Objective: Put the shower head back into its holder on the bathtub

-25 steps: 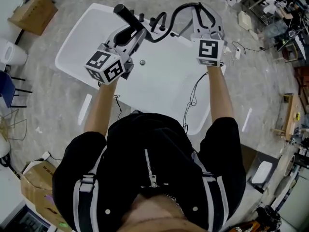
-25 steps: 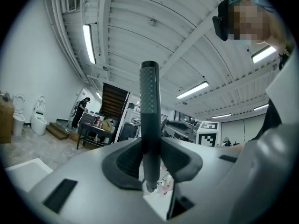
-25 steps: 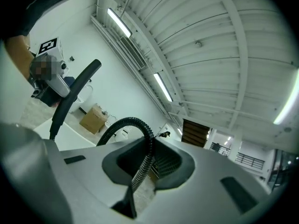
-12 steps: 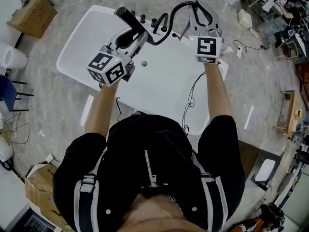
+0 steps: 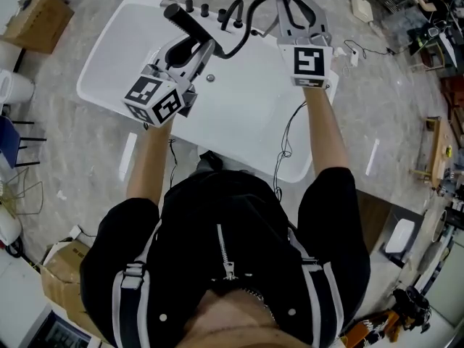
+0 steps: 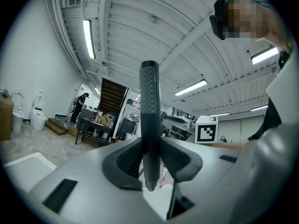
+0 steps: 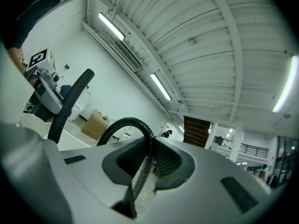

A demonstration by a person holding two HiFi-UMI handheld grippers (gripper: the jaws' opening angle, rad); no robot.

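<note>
Carrying step: left gripper jaws pinch the shower head, right gripper jaws pinch its hose; next, probably lowering it onto the bathtub rim fittings.

Both forearms reach forward, the left forearm angled slightly inward, the right forearm straight ahead; the left hand-held gripper has its jaws clamped on the shower head handle; the right hand-held gripper has its jaws nearly together, pinching the hose; both point roughly level.

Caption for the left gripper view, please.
Left gripper shut on the black shower head, ceiling lights behind.
</note>
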